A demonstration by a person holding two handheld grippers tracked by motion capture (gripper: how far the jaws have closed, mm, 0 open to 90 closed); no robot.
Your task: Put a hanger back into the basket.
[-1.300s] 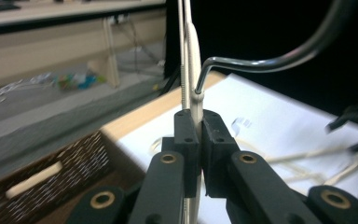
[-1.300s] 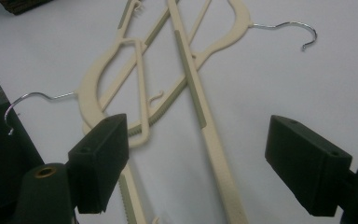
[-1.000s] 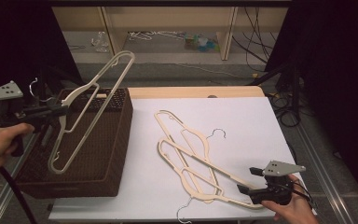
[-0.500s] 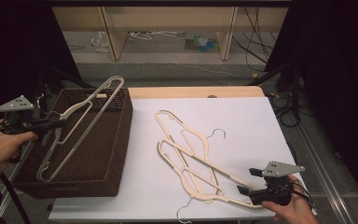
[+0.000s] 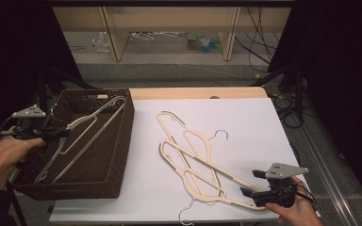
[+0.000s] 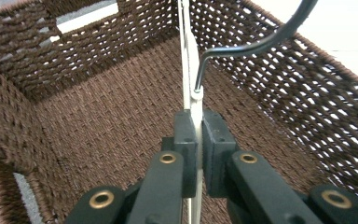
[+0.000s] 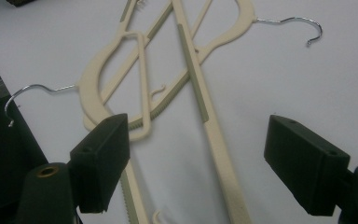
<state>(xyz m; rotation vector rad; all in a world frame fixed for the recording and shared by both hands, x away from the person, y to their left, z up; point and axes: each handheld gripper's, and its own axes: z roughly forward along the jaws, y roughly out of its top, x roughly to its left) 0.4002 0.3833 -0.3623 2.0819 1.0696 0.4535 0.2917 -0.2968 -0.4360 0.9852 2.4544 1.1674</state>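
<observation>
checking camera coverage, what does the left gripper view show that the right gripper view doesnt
Left gripper view: the left gripper shut on a cream hanger, its dark wire hook above the brown woven basket.

Right gripper view: the open right gripper over tangled cream hangers on the white table.

Shared: cream hangers between black gripper pads.

Wicker basket walls hem in the left gripper, clamped on a hanger lying across the floor inside. Two tangled hangers block mid-desk, right ahead of the wide-open right gripper. White desk beyond them looks clear, possibly to the far edge
</observation>
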